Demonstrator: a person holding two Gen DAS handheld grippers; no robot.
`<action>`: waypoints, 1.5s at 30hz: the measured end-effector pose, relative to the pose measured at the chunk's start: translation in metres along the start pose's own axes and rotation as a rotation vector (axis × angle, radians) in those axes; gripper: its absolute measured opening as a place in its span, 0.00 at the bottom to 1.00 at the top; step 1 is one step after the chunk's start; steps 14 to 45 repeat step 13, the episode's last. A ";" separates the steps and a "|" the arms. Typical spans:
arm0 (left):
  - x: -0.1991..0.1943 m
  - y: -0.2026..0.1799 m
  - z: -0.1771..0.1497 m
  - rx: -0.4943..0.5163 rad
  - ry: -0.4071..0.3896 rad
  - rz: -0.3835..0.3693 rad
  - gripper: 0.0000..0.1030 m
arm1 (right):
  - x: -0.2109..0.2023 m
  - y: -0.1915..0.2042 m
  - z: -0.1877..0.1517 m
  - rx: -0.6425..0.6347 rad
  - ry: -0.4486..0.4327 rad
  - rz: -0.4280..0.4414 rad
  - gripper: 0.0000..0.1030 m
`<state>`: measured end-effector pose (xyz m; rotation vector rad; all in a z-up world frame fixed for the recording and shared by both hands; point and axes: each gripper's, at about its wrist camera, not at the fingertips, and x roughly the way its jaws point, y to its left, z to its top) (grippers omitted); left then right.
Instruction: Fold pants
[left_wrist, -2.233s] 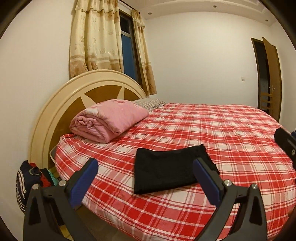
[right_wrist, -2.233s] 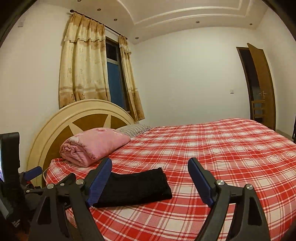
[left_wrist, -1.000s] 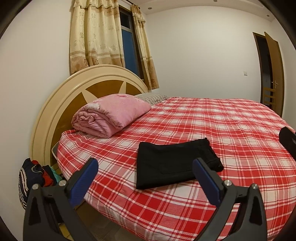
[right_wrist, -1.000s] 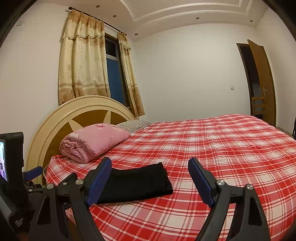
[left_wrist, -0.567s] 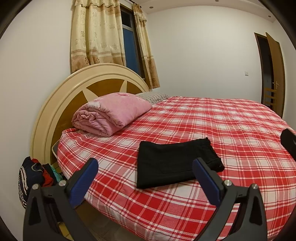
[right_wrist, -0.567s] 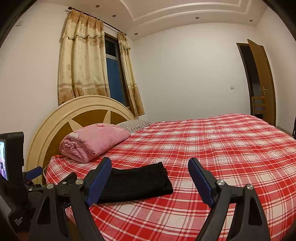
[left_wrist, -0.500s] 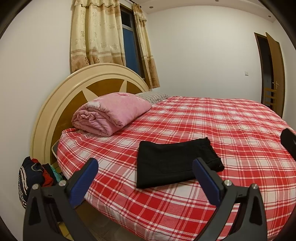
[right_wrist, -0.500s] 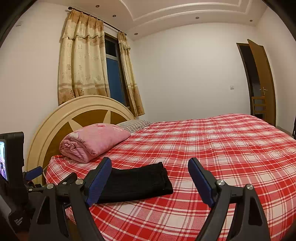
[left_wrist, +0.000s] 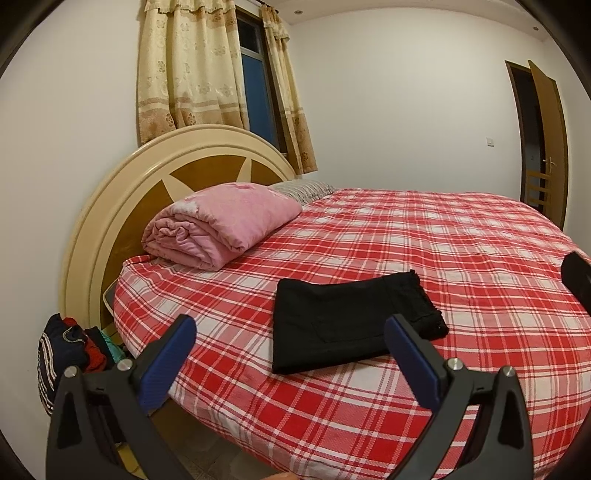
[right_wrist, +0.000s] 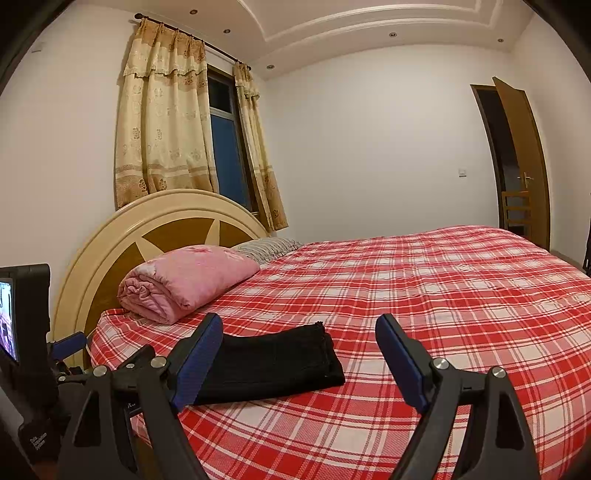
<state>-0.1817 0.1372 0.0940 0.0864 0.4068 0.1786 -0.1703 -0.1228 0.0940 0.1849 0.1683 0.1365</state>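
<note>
Left wrist view: the left gripper (left_wrist: 290, 345) occupies the foreground with its two blue-padded fingers (left_wrist: 168, 363) spread wide and nothing between them. It is clear of the bed (left_wrist: 461, 258), near the bed's edge. Beyond the fingertips, the black pants (left_wrist: 343, 321) lie folded into a compact flat rectangle on the red and white checked bed cover, close to the near edge and apart from both grippers. To the lower left, beside the bed, is a pile of dark and coloured clothes (left_wrist: 70, 347). Farther back, a rolled pink quilt (left_wrist: 218, 227) rests against the cream and brown rounded headboard (left_wrist: 110, 206), with a striped pillow (left_wrist: 303, 188) just behind it. Patterned curtains (left_wrist: 188, 70) frame a dark window on the far wall, and an open brown door (left_wrist: 546, 136) stands at the right.

Right wrist view: the right gripper (right_wrist: 297, 352) is also spread wide and empty, held off the bed. The left finger (right_wrist: 195, 363) overlaps the near left corner of the pants (right_wrist: 273, 363) in the picture; contact cannot be confirmed. At the left edge, part of the left gripper's body with a small lit screen (right_wrist: 9, 319) is visible
</note>
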 end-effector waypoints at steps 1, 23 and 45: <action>0.000 0.000 0.000 -0.002 0.002 -0.004 1.00 | 0.000 0.000 0.000 0.000 -0.001 -0.001 0.83; 0.011 0.002 -0.001 -0.029 0.052 -0.070 1.00 | 0.002 -0.002 -0.002 0.006 0.002 -0.006 0.83; 0.011 0.002 -0.001 -0.029 0.052 -0.070 1.00 | 0.002 -0.002 -0.002 0.006 0.002 -0.006 0.83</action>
